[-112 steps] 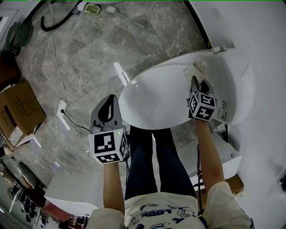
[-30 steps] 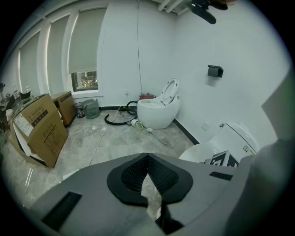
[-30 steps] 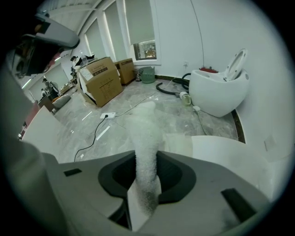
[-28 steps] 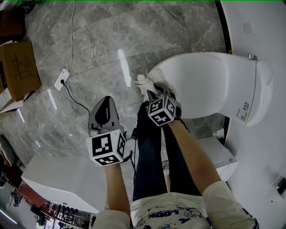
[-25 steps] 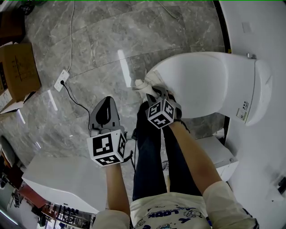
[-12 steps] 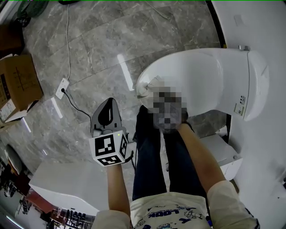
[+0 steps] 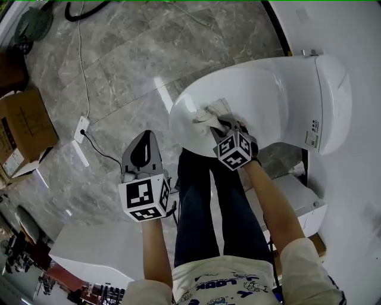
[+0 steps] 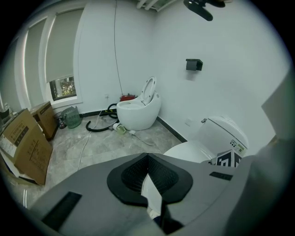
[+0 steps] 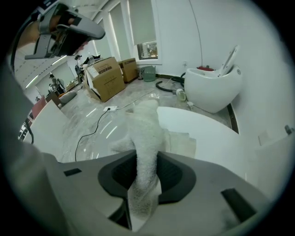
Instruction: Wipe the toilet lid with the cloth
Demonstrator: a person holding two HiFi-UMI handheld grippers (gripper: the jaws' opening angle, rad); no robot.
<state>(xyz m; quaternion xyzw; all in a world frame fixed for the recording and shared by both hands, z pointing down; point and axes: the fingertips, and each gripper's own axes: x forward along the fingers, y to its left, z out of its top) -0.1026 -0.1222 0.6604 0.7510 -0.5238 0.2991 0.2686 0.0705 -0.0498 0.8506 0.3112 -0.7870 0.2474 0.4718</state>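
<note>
Between the fingers of the right gripper [image 7: 225, 123], a white cloth [image 7: 208, 113] is clamped tight, its free end spread on the toilet lid [image 7: 271, 98] just ahead of the fingertips. The left gripper [image 7: 143, 143] is held over the floor [image 7: 119, 71], its fingers drawn together on nothing.

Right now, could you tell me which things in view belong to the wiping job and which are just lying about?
Job: cloth, clamped by the right gripper; toilet lid.
Lying about: cardboard box, power strip, black hose, second toilet.
</note>
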